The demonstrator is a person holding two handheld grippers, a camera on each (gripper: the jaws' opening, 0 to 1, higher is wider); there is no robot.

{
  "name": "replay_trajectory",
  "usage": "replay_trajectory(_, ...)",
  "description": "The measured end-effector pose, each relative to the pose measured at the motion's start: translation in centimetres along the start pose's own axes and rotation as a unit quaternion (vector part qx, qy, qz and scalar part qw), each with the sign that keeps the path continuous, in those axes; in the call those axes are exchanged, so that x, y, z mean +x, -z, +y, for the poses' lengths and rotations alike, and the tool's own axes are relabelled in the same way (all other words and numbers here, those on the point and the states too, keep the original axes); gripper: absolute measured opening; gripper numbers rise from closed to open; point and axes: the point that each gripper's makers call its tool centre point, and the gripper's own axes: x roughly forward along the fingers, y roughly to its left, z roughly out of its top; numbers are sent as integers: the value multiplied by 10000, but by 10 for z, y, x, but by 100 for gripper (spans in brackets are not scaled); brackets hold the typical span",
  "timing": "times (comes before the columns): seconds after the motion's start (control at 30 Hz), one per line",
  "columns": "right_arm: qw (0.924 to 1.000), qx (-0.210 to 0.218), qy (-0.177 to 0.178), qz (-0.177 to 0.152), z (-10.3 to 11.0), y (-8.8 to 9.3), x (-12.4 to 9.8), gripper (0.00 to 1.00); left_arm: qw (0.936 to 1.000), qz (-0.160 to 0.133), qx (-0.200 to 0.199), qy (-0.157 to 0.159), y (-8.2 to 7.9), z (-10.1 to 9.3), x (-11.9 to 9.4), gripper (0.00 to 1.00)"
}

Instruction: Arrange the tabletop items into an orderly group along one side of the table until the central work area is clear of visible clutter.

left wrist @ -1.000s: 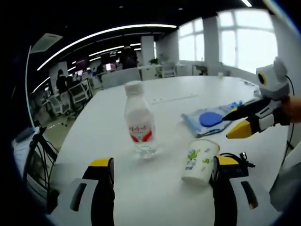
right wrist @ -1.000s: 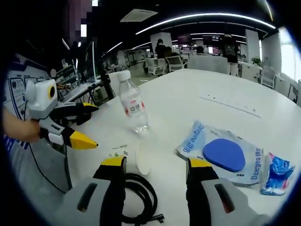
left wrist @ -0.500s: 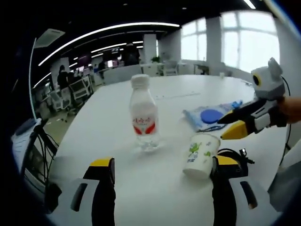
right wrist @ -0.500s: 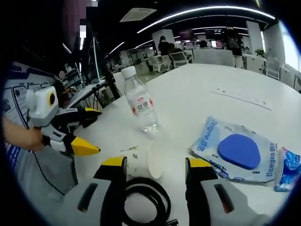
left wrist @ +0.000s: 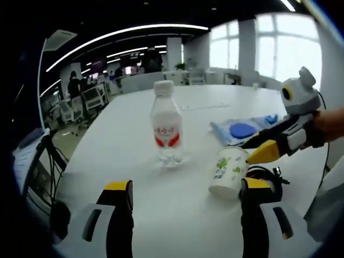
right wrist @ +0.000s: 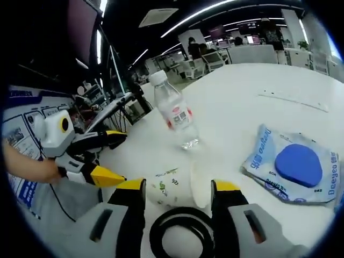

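Nearer now, right claw (right wrist: 177, 196) straddles white leaf-printed cup (right wrist: 174, 185).

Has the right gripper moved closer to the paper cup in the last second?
Yes. In the left gripper view, the right gripper has come toward the paper cup; its yellow fingers now reach the cup's rim.

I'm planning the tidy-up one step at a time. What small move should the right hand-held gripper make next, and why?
Probably ease the right hand-held gripper forward and close on the paper cup. The cup already sits between its open jaws, tilted, with a black cable coil just in front, so gripping it first avoids knocking it over.
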Motion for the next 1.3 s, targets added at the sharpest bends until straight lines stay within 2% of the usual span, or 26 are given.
replay_trajectory(0.17,9998,71,-149,69,6,4,4,44,9999,103,0,58,6,-2,-2,75)
replay_trajectory(0.37,9997,102,-150,175,5,9,7,42,9999,142,-39,78,10,-2,-2,75)
replay_trajectory(0.57,9993,215,-180,239,4,13,9,28,9996,221,-93,167,15,-6,-1,74)
replay_trajectory(0.7,9989,386,-196,202,4,14,8,23,9988,335,-199,290,21,-12,-1,71)
replay_trajectory(0.83,9991,306,-215,177,5,13,6,13,9987,359,-139,322,25,-17,0,72)
replay_trajectory(0.93,9980,537,-337,-33,8,5,5,7,9984,423,-58,366,27,-21,1,72)
replay_trajectory(1.0,9982,482,-347,-63,10,3,4,4,9982,297,-218,471,23,-25,1,73)
replay_trajectory(1.1,9967,592,-517,-184,18,-5,4,0,9983,270,-242,465,21,-25,0,74)
replay_trajectory(1.13,9970,549,-519,-183,20,-6,5,0,9982,271,-248,465,22,-25,1,74)
replay_trajectory(1.2,9992,180,-343,-95,19,-8,4,0,9981,314,-257,454,24,-25,1,73)
replay_trajectory(1.3,9982,245,-513,-170,27,-15,4,0,9983,288,-296,402,24,-24,0,73)
